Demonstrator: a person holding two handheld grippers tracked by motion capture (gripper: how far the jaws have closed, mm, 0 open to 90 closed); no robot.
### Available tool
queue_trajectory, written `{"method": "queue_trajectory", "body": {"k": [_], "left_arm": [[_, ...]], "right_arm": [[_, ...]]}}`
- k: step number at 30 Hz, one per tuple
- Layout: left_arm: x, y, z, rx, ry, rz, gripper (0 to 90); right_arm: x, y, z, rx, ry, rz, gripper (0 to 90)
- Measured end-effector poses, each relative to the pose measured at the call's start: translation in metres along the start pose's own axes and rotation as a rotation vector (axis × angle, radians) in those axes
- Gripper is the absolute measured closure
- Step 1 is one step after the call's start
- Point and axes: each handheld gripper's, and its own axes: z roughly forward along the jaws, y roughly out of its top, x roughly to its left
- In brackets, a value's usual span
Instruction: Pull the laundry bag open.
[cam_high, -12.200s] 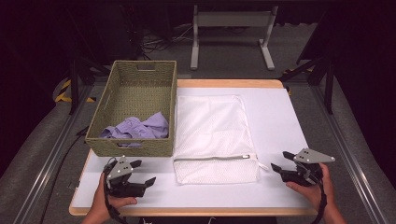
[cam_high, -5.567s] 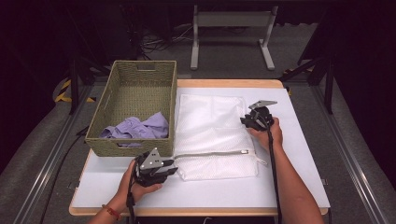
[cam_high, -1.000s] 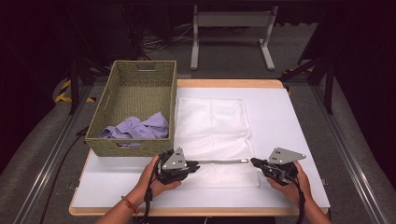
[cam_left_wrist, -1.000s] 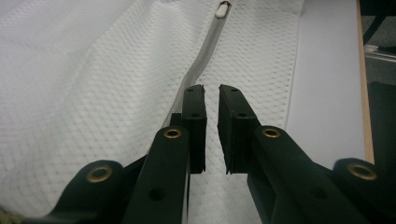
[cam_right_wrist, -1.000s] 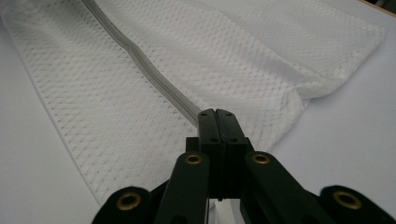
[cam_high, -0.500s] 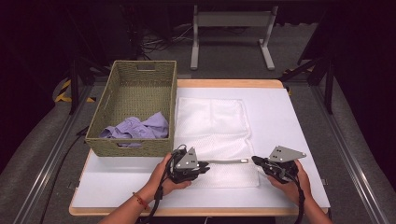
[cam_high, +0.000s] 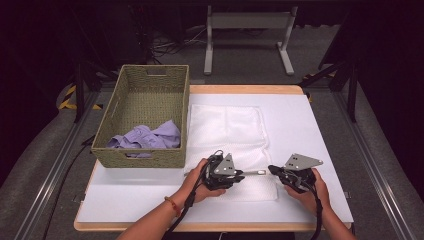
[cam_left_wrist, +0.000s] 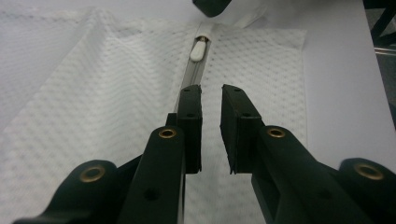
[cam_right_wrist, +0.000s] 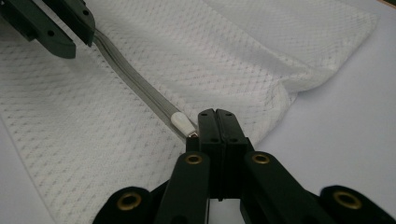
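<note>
We look down on a white-topped desk with a pale wooden rim (cam_high: 300, 90). A white mesh laundry bag with a grey zipper (cam_high: 227, 125) lies flat across the desk's middle, reaching from near the far edge toward the near edge; its zippered end is the near one. An olive woven rectangular basket (cam_high: 131, 156) stands along the desk's left edge, just beside the bag, and holds crumpled lilac cloth (cam_high: 147, 138) at its near end.

The left gripper (cam_high: 239, 176) rests over the near part of the bag, its tips pointing along the grey zipper (cam_left_wrist: 192, 78). In the left gripper view we see its jaws spread a little, a narrow gap between the pads, with the zipper band running beneath and ahead of them; nothing sits between them. The small white zipper pull (cam_left_wrist: 198, 48) lies farther along the band.

The right gripper (cam_high: 272, 169) rests near the bag's near right corner. In the right gripper view its jaws are pressed together (cam_right_wrist: 217, 122) at the zipper's end, just beside the pull; we cannot tell whether fabric is pinched between them
</note>
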Motion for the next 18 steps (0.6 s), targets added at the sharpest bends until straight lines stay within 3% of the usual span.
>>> {"method": "queue_trajectory", "body": {"k": [7, 18], "left_arm": [[-0.001, 0.021, 0.028, 0.036, -0.018, 0.029, 76.3], [0.010, 0.024, 0.054, 0.075, -0.033, 0.003, 73.4]], "right_arm": [[-0.002, -0.004, 0.008, 0.026, 0.004, 0.002, 90.0], [-0.002, -0.007, 0.013, 0.041, 0.014, 0.008, 90.0]]}}
